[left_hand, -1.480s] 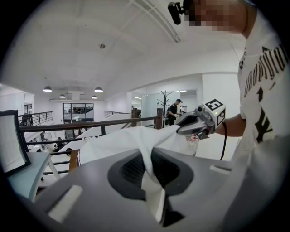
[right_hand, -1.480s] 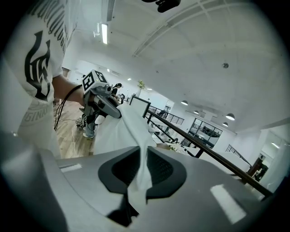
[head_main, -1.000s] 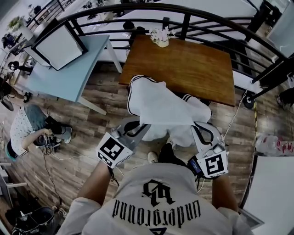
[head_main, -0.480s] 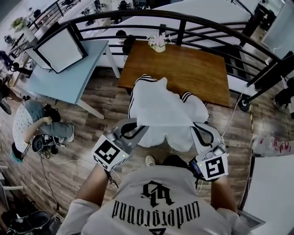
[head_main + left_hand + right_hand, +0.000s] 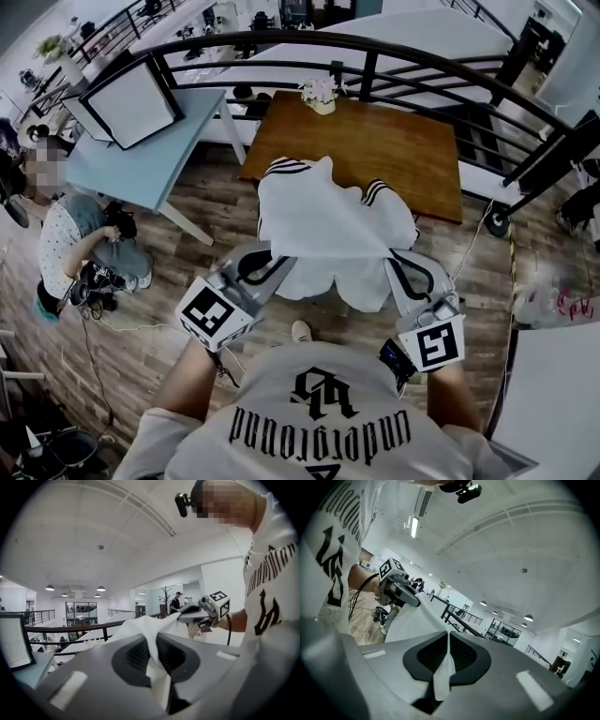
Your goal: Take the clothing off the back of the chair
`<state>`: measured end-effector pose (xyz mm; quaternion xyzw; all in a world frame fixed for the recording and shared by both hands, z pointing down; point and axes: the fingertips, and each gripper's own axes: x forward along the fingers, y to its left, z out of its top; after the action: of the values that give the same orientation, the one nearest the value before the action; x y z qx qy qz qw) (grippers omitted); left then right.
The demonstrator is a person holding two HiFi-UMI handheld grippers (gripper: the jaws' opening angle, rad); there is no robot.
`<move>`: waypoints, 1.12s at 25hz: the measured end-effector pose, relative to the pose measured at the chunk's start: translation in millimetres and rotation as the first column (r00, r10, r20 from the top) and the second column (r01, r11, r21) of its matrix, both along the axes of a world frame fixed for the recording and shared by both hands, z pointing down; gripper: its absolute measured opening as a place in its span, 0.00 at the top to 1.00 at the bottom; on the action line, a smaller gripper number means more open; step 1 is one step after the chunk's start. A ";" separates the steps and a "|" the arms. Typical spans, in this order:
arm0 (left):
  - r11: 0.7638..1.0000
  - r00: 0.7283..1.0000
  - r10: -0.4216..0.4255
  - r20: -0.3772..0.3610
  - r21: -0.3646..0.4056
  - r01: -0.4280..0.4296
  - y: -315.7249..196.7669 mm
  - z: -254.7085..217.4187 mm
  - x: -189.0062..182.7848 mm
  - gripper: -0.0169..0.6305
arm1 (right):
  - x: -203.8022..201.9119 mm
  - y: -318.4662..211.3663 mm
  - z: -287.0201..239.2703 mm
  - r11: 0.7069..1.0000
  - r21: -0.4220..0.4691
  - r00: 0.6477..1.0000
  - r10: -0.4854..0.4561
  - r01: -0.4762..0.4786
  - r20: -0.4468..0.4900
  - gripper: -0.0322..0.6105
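While both grippers clamp its near edge, a white garment [image 5: 328, 220] with dark striped bands hangs spread on the person's side of the wooden table [image 5: 394, 131], its far, striped end reaching to that table's near edge. The left gripper [image 5: 284, 260] has its jaws pinched tight on a fold of the white cloth, which runs down between the pads in the left gripper view. The right gripper [image 5: 396, 264] bites a thin flap of the same fabric in the same way. The two tools sit on the side of the garment away from the table, level with each other and about equally far from it, so neither hand is the nearer. The gripped edge runs between them roughly parallel to the table's near edge, while the garment's length stretches away from the jaws toward the table. The chair itself cannot be made out under the cloth. Whether the fabric is fully clear of the chair back cannot be told. By the look of it, the coming move turns on drawing both hands evenly away from the table, so the far end follows without snagging.
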<state>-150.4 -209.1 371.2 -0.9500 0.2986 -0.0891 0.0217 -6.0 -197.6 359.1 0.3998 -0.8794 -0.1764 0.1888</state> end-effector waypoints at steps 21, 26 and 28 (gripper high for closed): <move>0.998 0.998 -0.049 -0.035 0.024 0.050 141.9 -23.4 105.5 0.87 | 100.0 135.5 -28.5 0.997 0.054 0.994 -0.052 0.048 0.091 0.92; 0.999 0.998 -0.051 -0.023 0.002 0.051 162.6 -20.0 106.8 0.87 | 98.2 156.1 -21.7 0.998 0.019 0.994 -0.057 0.055 0.098 0.92; 0.999 0.999 -0.045 -0.015 -0.005 0.045 175.6 -14.5 117.6 0.87 | 107.9 171.5 -16.4 0.999 0.012 0.993 -0.053 0.052 0.110 0.92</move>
<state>-32.8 -33.5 356.6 -0.9438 0.3197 -0.0829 0.0154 101.9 -26.2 342.7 0.3866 -0.8979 -0.1631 0.1334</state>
